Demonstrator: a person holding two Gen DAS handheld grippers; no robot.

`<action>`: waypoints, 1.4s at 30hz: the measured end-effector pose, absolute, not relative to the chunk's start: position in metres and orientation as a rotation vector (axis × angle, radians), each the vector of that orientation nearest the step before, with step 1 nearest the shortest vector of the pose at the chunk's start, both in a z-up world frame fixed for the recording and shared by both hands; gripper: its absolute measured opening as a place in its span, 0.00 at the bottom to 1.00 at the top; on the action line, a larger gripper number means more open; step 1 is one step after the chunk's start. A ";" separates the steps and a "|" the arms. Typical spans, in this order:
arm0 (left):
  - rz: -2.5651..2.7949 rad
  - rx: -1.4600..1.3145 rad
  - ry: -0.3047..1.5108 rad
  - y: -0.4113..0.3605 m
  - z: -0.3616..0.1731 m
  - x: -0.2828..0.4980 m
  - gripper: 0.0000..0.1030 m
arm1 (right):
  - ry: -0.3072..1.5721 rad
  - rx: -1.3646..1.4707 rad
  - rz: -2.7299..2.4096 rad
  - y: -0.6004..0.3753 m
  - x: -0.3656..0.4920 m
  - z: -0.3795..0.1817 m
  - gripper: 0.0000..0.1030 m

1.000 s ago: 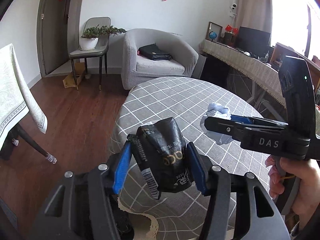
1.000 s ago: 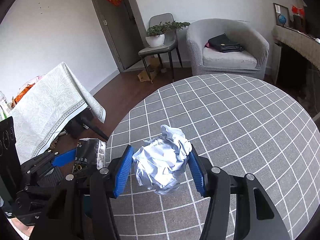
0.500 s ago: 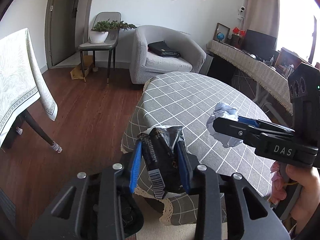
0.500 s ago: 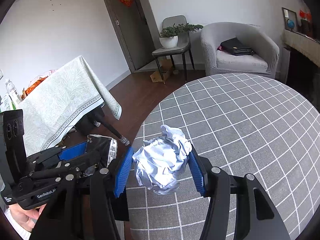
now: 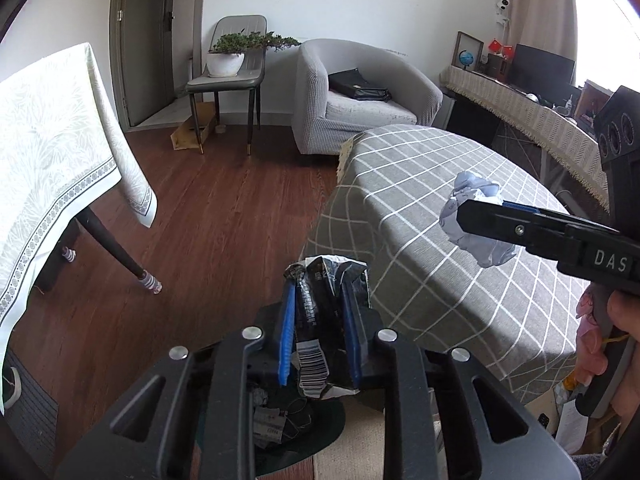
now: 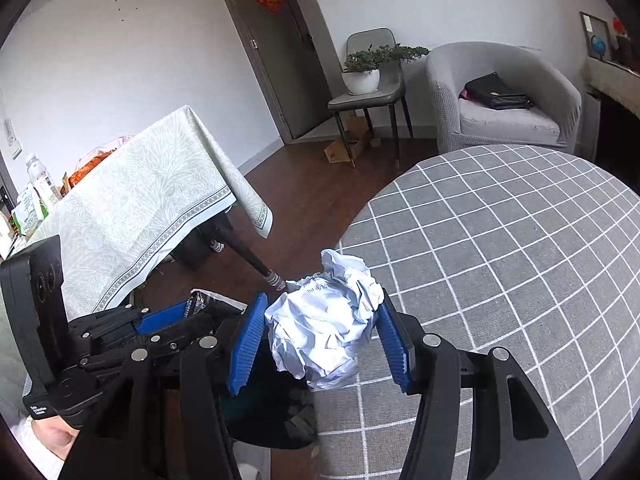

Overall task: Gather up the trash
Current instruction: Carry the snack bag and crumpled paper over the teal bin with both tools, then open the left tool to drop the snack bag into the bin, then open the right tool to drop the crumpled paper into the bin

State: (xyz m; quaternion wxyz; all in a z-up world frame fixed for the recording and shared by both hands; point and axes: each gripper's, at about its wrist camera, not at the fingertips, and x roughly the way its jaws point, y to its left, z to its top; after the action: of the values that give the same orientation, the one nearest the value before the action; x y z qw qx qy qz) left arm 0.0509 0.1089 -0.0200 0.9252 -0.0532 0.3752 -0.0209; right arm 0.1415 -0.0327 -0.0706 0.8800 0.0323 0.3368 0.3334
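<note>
We see 2 grippers, each w/ a piece of trash between its blue pads, both out past the edge of the round table [image 5: 460, 216] w/ the grey checked cloth.

Left gripper [image 5: 318, 332]: jaws closing, pads squeezing a black wrapper [image 5: 326, 312] w/ a white barcode strip hanging at its near end. The wrapper is crushed narrow & sticks up past the fingertips. It hangs off the table edge, over wood floor [image 5: 208, 240] & a dark bin [image 5: 288, 432] straight below. The bin holds some scraps; what they are we can't tell. From the right wrist view the same gripper [image 6: 192, 322] shows low left, a hand [image 6: 56, 436] at its grip.

Right gripper [image 6: 320, 340]: jaws partway apart, clamped on a ball of crumpled white paper [image 6: 324, 328], pads pressed into both sides. The ball sits above the table rim, about over the bin's near edge [image 6: 276, 412]. From the left wrist view the ball [image 5: 474, 216] sticks out ahead of the black finger [image 5: 520, 230], w/ the hand [image 5: 624, 320] far right.

Room behind:
- a 2nd table w/ a pale patterned cloth [image 5: 52, 152] to the left
- a grey armchair [image 5: 360, 96] w/ a black bag [image 5: 360, 88] on its seat
- a chair w/ a potted plant [image 5: 230, 56] by the door
</note>
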 end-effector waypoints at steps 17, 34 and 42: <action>0.014 -0.166 1.016 0.172 -0.098 0.055 0.24 | 0.801 -0.061 0.818 0.057 0.138 -0.101 0.54; 0.071 -0.155 0.999 0.200 -0.105 0.045 0.65 | 0.868 -0.114 0.850 0.103 0.142 -0.123 0.54; 0.091 -0.186 0.934 0.219 -0.086 0.037 0.66 | 0.944 -0.156 0.834 0.117 0.146 -0.148 0.54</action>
State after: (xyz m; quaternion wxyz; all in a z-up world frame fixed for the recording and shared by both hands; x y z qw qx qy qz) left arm 0.0374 0.2190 -0.0857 0.8877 -0.0896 0.4494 0.0440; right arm 0.1462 0.1166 -0.1480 0.8054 -0.0727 0.4407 0.3897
